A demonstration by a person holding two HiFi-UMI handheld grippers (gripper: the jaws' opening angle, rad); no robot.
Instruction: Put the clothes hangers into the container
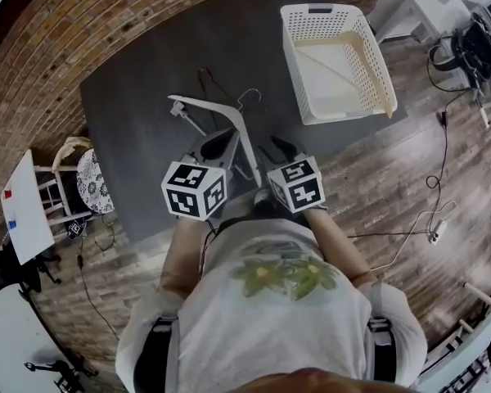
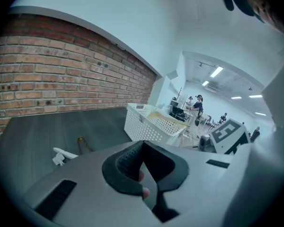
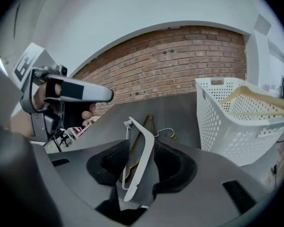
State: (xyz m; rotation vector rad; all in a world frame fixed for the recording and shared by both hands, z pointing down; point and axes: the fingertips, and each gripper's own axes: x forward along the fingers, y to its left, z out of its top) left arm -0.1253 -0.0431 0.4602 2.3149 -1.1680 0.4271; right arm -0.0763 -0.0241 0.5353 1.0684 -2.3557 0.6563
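Observation:
A white plastic hanger (image 1: 229, 117) lies on the grey mat (image 1: 147, 97), with a dark brown hanger (image 1: 215, 84) just behind it. My right gripper (image 1: 280, 148) stands open over the white hanger's near arm. In the right gripper view that arm (image 3: 142, 155) runs between the two pads with a gap on its left side. My left gripper (image 1: 215, 147) hovers beside it with jaws shut and nothing in them (image 2: 143, 148). The white perforated basket (image 1: 299, 64) stands at the mat's far right and holds a pale wooden hanger (image 1: 344, 72).
A brick wall (image 3: 180, 65) borders the mat's far side. A white stool (image 1: 86, 178) and a white board (image 1: 24, 207) stand to the left. Cables (image 1: 434, 178) trail over the wooden floor on the right, and desks (image 1: 466, 31) stand beyond the basket.

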